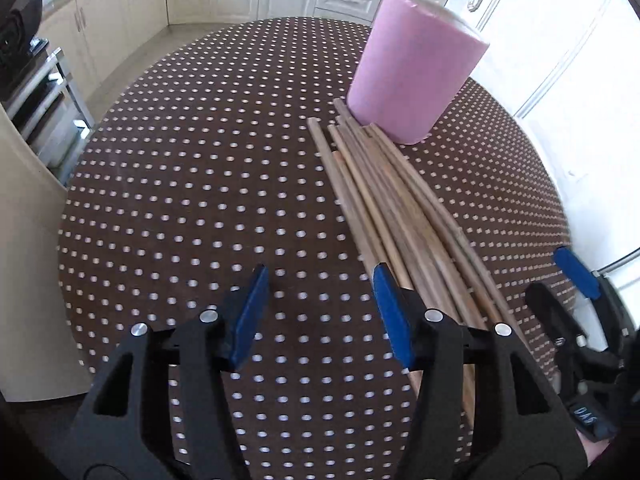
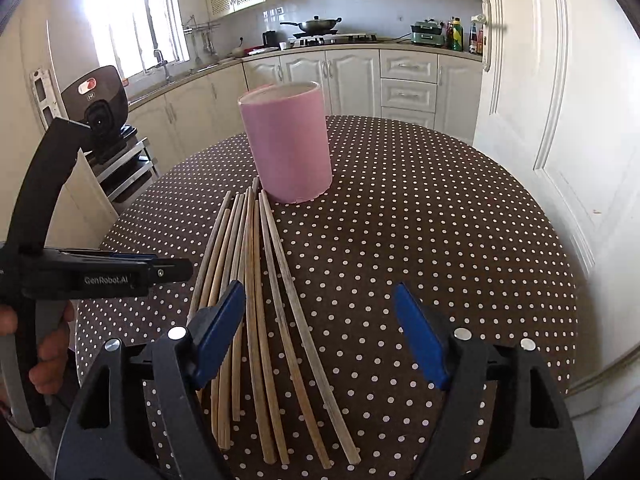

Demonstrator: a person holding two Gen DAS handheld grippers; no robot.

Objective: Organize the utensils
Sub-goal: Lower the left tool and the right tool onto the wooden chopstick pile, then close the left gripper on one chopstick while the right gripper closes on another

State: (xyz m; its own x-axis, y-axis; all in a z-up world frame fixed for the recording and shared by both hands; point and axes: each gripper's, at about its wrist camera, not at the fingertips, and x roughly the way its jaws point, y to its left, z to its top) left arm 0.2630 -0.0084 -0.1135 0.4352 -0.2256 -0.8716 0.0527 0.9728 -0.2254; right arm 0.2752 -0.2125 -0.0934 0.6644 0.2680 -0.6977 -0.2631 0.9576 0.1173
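Several wooden chopsticks (image 1: pixel 404 216) lie side by side on the brown polka-dot tablecloth (image 1: pixel 200 200), their far ends touching a tall pink cylindrical holder (image 1: pixel 412 68). My left gripper (image 1: pixel 320 312) is open and empty, hovering just left of the chopsticks. In the right wrist view the chopsticks (image 2: pixel 260 300) fan toward me from the pink holder (image 2: pixel 288 140). My right gripper (image 2: pixel 320 332) is open and empty above their near ends. The left gripper's body (image 2: pixel 92 276) shows at the left edge. The right gripper's fingertips (image 1: pixel 576 272) show at the right edge of the left wrist view.
The round table (image 2: pixel 440 240) has its edge near a white door (image 2: pixel 560 120) on the right. Cream kitchen cabinets (image 2: pixel 352 76) and a stove with a wok (image 2: pixel 316 24) stand behind. A black appliance (image 2: pixel 100 108) sits on a metal rack at the left.
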